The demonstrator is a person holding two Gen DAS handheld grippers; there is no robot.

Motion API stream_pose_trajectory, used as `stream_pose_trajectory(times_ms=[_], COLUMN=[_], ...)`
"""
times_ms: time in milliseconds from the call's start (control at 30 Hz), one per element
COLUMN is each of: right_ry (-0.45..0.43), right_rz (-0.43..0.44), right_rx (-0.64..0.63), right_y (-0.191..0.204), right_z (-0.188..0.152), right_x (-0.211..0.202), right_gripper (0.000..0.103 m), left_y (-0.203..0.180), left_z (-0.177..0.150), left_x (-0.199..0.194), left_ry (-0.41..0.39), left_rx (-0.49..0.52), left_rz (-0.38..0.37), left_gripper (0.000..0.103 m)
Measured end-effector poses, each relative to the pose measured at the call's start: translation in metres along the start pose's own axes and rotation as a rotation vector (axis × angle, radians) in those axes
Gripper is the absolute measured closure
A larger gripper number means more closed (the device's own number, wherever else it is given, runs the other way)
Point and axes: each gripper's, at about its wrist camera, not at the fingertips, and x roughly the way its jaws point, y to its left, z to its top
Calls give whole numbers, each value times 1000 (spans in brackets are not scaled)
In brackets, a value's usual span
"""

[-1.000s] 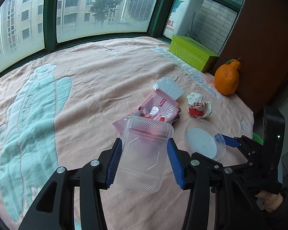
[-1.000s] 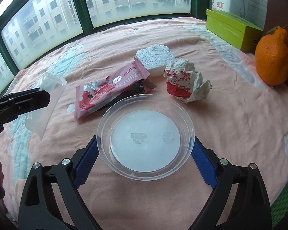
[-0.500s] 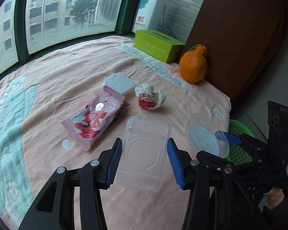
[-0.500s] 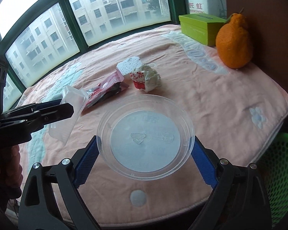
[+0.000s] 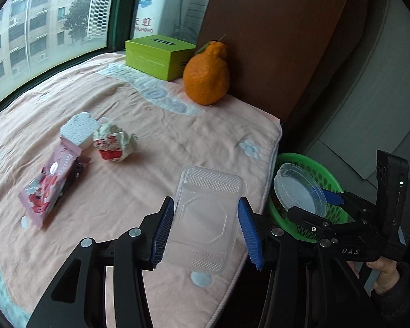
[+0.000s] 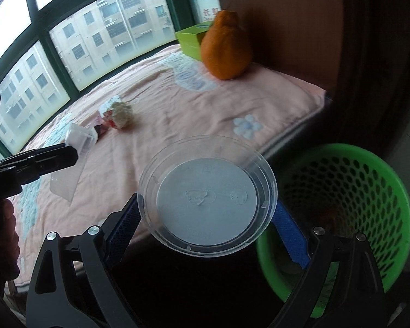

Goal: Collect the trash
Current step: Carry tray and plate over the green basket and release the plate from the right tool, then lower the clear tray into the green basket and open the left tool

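My left gripper [image 5: 206,232] is shut on a clear rectangular plastic tray [image 5: 205,218], held above the front right edge of the pink blanket [image 5: 155,136]. My right gripper [image 6: 207,218] is shut on a round clear plastic lid [image 6: 207,202], held off the bed's edge beside the green mesh bin [image 6: 369,191]; the lid [image 5: 298,188] and the bin [image 5: 330,180] also show in the left wrist view. On the blanket lie a pink snack wrapper [image 5: 52,180], a crumpled red-and-white wrapper [image 5: 113,142] and a white foam block [image 5: 78,129].
A large orange citrus fruit [image 5: 206,78] and a green tissue box [image 5: 158,56] stand at the blanket's far right corner, against a brown panel [image 5: 273,41]. Windows [image 5: 46,30] run along the far side. The bin stands on the floor, below the bed's right edge.
Both grippers have swung right with their loads, from over the trash pile to the bed's right edge. The lid now hangs off the bed next to the green bin.
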Motion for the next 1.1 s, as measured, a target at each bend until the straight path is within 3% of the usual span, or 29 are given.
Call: stream_pose_trajectory(times_ms=[233, 467, 1100], right_ry=[28, 47, -18], right_rz=[-94, -157, -185], right_rx=[126, 201, 270], right_y=[-76, -124, -165], right_z=[-20, -34, -37], right_x=[-8, -10, -37], right_gripper=[12, 11, 11], left_y=[-45, -79, -143], left_z=[6, 8, 9], left_x=[23, 42, 85], left_ry=[34, 66, 137], left_rx=[62, 104, 192], left_rz=[-50, -88, -150], left_gripper=[56, 56, 56])
